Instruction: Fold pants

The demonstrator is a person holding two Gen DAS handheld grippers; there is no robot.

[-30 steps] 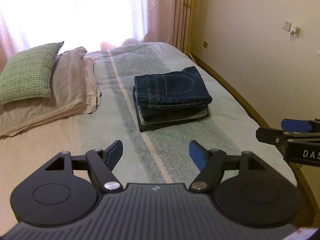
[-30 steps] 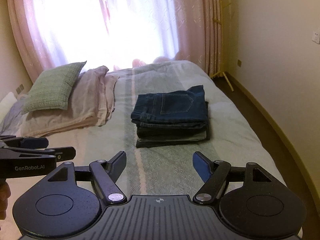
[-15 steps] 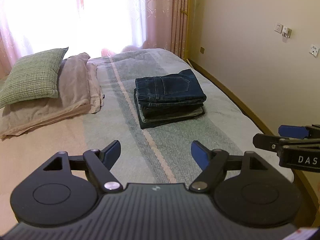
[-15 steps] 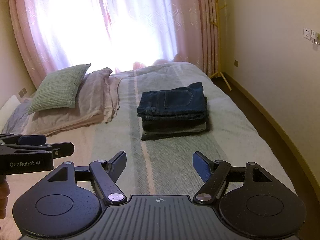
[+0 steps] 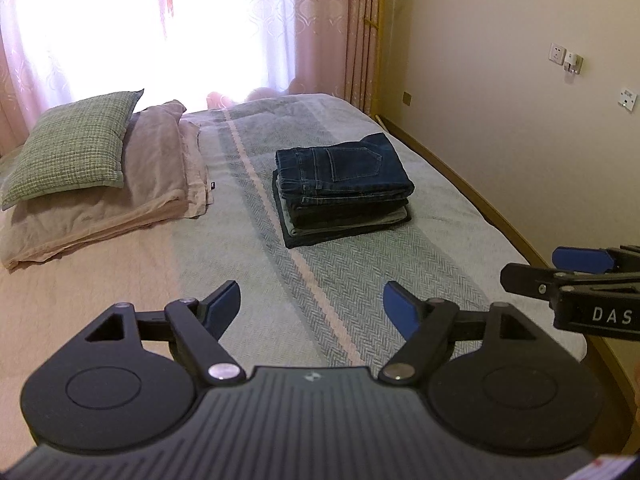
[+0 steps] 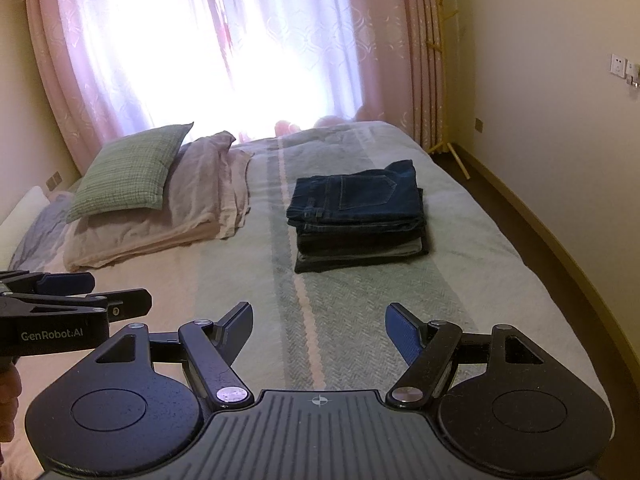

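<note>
Pulled back from folded jeans stack [image 5: 344,188], now far mid-bed; left gripper [image 5: 312,308] and right gripper [image 6: 320,328] spread, empty. Folding prob. done.

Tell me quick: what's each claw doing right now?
Left claw: open, nothing between its pads, short of the stacked jeans.
Right claw: open, empty.

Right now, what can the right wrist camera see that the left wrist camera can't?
Only the right wrist view shows the dark floor beside the bed and a white pillow at the far left. Only the left wrist view shows a second wall socket. Both show the folded pants stack, the green pillow and pink curtains.
</note>
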